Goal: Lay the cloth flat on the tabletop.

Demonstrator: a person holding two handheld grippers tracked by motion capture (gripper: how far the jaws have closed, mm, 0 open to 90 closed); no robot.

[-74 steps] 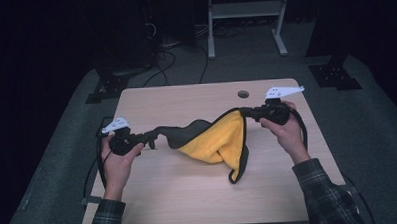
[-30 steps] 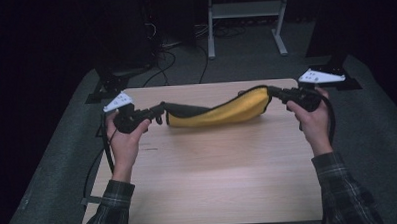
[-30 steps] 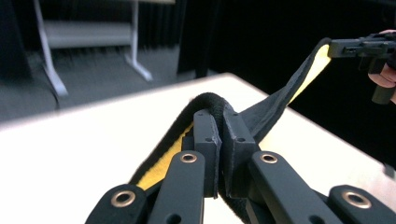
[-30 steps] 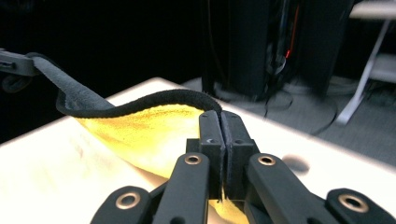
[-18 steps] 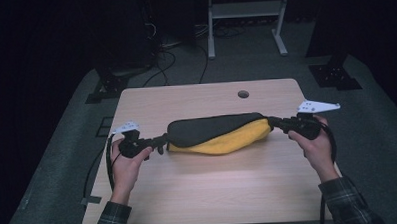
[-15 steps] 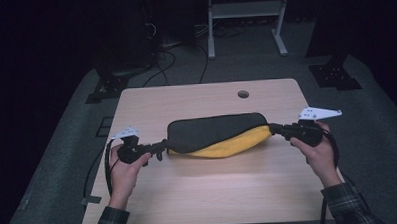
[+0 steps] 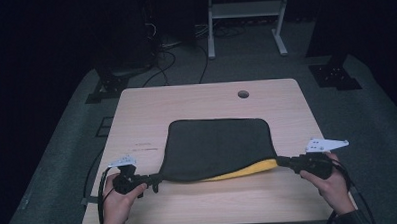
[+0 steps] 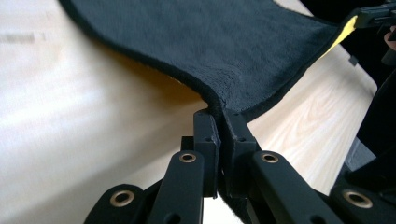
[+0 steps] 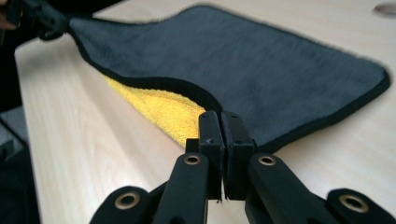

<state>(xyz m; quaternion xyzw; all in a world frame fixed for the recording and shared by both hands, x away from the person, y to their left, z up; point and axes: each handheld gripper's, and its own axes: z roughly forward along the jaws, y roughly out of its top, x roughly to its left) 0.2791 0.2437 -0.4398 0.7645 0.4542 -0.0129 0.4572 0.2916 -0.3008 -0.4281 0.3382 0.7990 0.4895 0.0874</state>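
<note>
A cloth (image 7: 217,146), dark grey on top and yellow underneath, lies spread over the middle of the wooden table (image 7: 196,99). Its near edge is lifted slightly, showing a yellow strip at the right. My left gripper (image 7: 156,179) is shut on the cloth's near left corner (image 8: 219,100). My right gripper (image 7: 282,161) is shut on the near right corner (image 9: 219,109), where the yellow underside (image 9: 173,112) shows. In the right gripper view the left gripper (image 9: 49,21) appears far off at the top left.
A round cable hole (image 7: 243,94) sits near the table's far edge. A white stand (image 7: 245,10) and dark equipment with cables (image 7: 134,49) are on the floor beyond the table. Bare wood lies in front of the cloth and to both sides.
Both grippers came down and toward the near edge with the cloth stretched between them. The cloth, bunched in the air before, now lies spread flat, dark side up.
</note>
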